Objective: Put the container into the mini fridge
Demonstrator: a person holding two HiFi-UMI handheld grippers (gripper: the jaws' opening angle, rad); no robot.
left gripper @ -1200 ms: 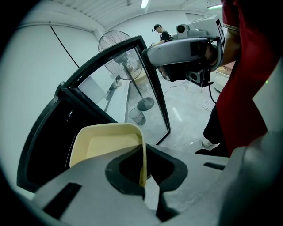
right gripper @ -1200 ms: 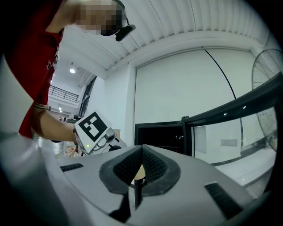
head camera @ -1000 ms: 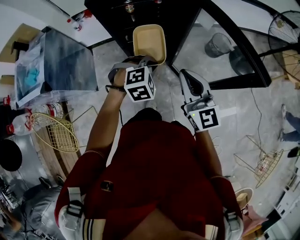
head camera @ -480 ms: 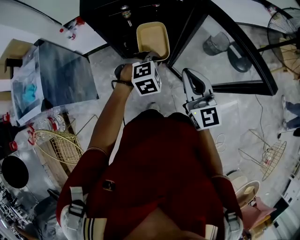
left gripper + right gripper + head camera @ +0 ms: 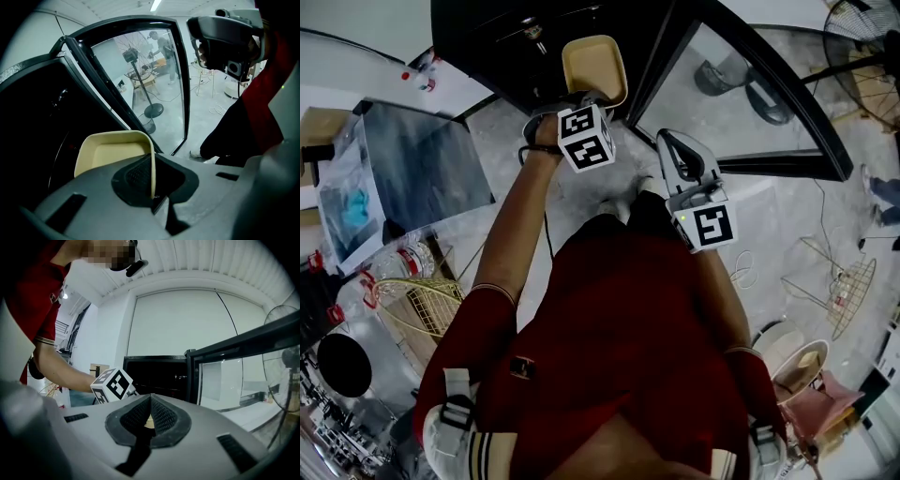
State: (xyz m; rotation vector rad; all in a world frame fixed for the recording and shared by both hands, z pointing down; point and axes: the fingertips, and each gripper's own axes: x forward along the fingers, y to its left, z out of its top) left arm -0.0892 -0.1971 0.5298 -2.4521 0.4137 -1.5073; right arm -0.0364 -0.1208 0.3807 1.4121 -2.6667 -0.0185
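A cream, shallow rectangular container (image 5: 593, 66) is held by its near rim at the mouth of the black mini fridge (image 5: 511, 42). My left gripper (image 5: 585, 97) is shut on that rim; in the left gripper view the container (image 5: 115, 151) sticks out ahead of the left gripper (image 5: 153, 177), its wall pinched between the pads. The fridge's glass door (image 5: 741, 89) stands swung open to the right. My right gripper (image 5: 668, 142) hangs beside the door edge, shut and holding nothing. In the right gripper view the right gripper (image 5: 150, 414) points at the dark fridge (image 5: 154, 373) and the left gripper's marker cube (image 5: 112, 384).
A dark glass-topped case (image 5: 422, 173) stands left of the fridge. A gold wire basket (image 5: 417, 305) and bottles (image 5: 403, 258) lie at lower left, another wire basket (image 5: 844, 291) at the right. A bin (image 5: 722, 75) shows through the door glass, and a fan (image 5: 862, 23) stands at upper right.
My left gripper has carried the container a little further up toward the fridge opening. The right gripper has kept its place beside the door.
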